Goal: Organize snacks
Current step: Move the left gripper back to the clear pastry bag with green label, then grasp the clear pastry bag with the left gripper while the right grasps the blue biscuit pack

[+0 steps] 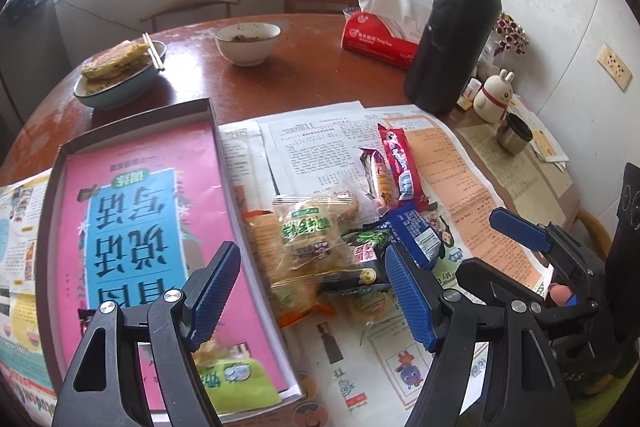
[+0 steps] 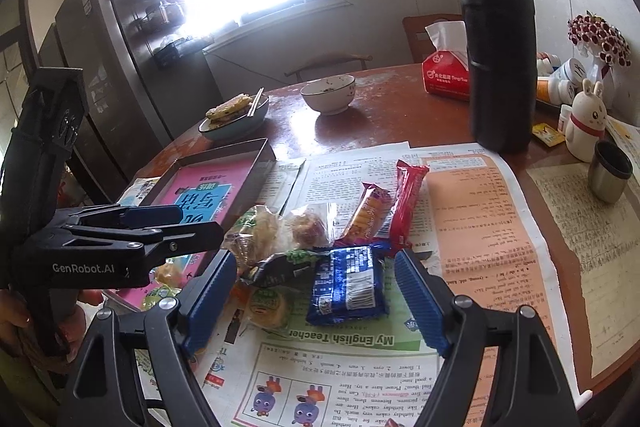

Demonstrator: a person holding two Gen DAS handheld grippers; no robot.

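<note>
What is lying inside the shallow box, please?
A pink book with a blue panel covers the shallow box floor; anything beneath it is hidden.

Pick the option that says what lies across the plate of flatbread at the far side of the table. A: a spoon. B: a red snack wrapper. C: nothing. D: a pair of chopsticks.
D: a pair of chopsticks rests slanted across the rim of the plate, beside the stacked flatbread; the right wrist view shows the same.
</note>
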